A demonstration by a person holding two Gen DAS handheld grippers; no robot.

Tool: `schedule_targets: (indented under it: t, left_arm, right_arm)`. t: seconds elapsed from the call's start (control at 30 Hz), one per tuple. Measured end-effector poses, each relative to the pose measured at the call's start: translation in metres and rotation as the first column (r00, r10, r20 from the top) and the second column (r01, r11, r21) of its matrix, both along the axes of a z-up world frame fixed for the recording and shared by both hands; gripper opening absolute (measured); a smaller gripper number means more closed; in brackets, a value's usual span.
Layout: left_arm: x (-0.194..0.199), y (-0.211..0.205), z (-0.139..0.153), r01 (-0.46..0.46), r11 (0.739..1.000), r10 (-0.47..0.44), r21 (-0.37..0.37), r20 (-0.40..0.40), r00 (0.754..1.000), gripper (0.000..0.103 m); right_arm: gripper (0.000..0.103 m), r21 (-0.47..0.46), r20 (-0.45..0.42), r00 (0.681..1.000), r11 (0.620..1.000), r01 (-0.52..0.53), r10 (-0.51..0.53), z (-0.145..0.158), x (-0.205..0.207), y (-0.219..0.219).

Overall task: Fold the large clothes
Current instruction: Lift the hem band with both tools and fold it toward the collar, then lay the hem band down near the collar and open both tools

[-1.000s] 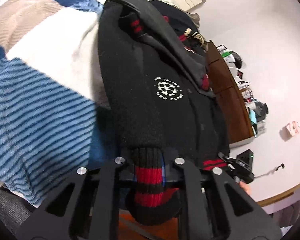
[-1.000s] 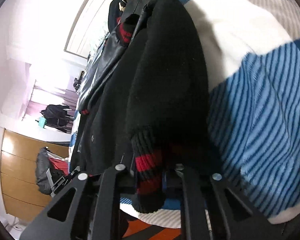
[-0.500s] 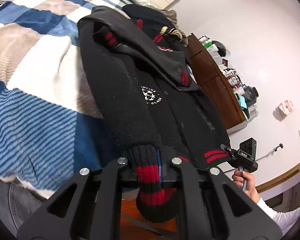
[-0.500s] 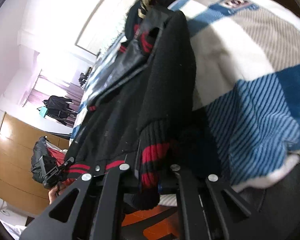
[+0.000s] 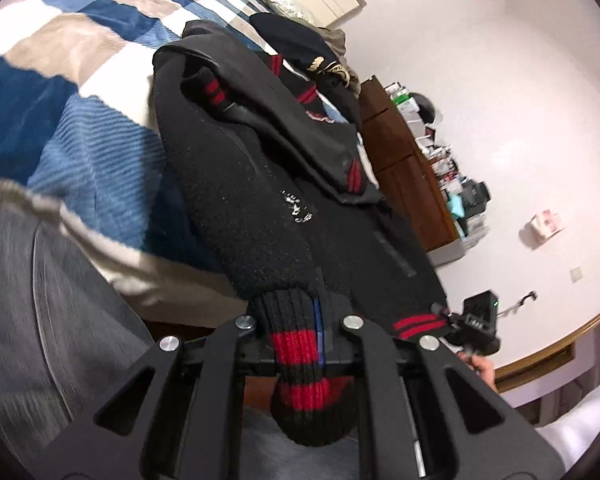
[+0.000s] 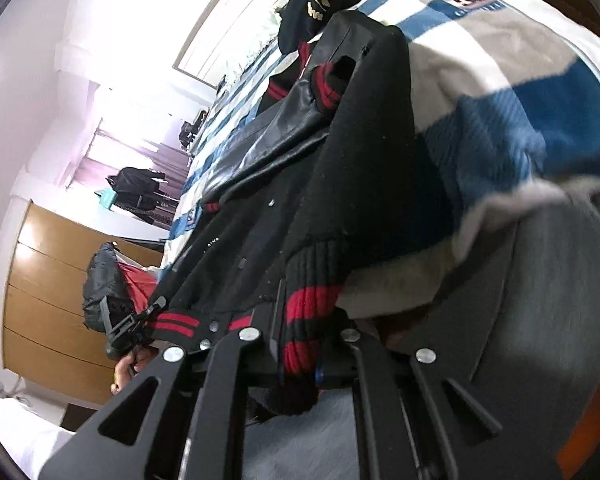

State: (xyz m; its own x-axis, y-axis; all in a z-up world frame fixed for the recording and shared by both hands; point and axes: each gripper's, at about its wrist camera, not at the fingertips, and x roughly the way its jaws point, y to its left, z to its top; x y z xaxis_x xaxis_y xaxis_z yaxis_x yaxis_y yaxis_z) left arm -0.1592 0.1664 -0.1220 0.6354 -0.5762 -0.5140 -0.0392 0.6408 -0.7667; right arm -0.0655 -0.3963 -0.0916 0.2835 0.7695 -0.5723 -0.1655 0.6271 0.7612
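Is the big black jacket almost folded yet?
Not yet. Done: one sleeve already lies folded across the black jacket on the striped blanket. In hand: the left hand-held gripper and right hand-held gripper each pinch the red-striped hem at a bottom corner. Left: folding the body over.

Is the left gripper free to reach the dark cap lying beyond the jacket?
Probably not: the left gripper is shut on the jacket hem, and the cap lies across the jacket's whole length.

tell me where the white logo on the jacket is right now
In the left wrist view the white logo sits mid-frame on the black jacket, just below its leather sleeve.
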Motion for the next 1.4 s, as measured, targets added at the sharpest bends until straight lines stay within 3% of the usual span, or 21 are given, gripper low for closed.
schedule_targets:
  t: [0.2, 0.37, 0.63, 0.9, 1.03, 1.2, 1.4]
  left_arm:
    - [0.020, 0.008, 0.025, 0.005, 0.998, 0.001, -0.059, 0.093, 0.996, 0.011]
    - [0.071, 0.022, 0.065, -0.003, 0.996, 0.022, -0.095, 0.194, 0.981, 0.011]
    - [0.143, 0.056, 0.087, -0.077, 0.982, 0.116, -0.173, 0.230, 0.966, 0.012]
    - [0.238, 0.074, 0.095, -0.136, 0.981, 0.159, -0.137, 0.176, 0.971, 0.012]
    - [0.284, 0.090, 0.084, -0.179, 0.975, 0.196, -0.135, 0.131, 0.972, 0.012]
    - [0.350, 0.114, 0.047, -0.249, 0.959, 0.257, -0.138, 0.039, 0.966, 0.012]
    - [0.431, 0.132, -0.007, -0.279, 0.960, 0.276, -0.032, -0.085, 0.957, 0.013]
  right_arm:
    - [0.010, 0.140, 0.074, 0.995, 0.989, 0.054, -0.065, 0.030, 0.027, 0.001]
    - [0.010, 0.240, 0.147, 0.983, 0.968, 0.072, -0.110, 0.067, 0.079, 0.015]
    - [0.010, 0.338, 0.183, 0.963, 0.932, 0.129, -0.199, 0.096, 0.168, 0.019]
    - [0.010, 0.308, 0.176, 0.958, 0.937, 0.163, -0.225, 0.105, 0.267, 0.048]
    - [0.010, 0.263, 0.165, 0.961, 0.948, 0.176, -0.224, 0.101, 0.326, 0.065]
    - [0.010, 0.173, 0.113, 0.970, 0.966, 0.192, -0.213, 0.067, 0.414, 0.093]
    - [0.010, 0.037, 0.019, 0.979, 0.978, 0.204, -0.205, 0.005, 0.505, 0.131]
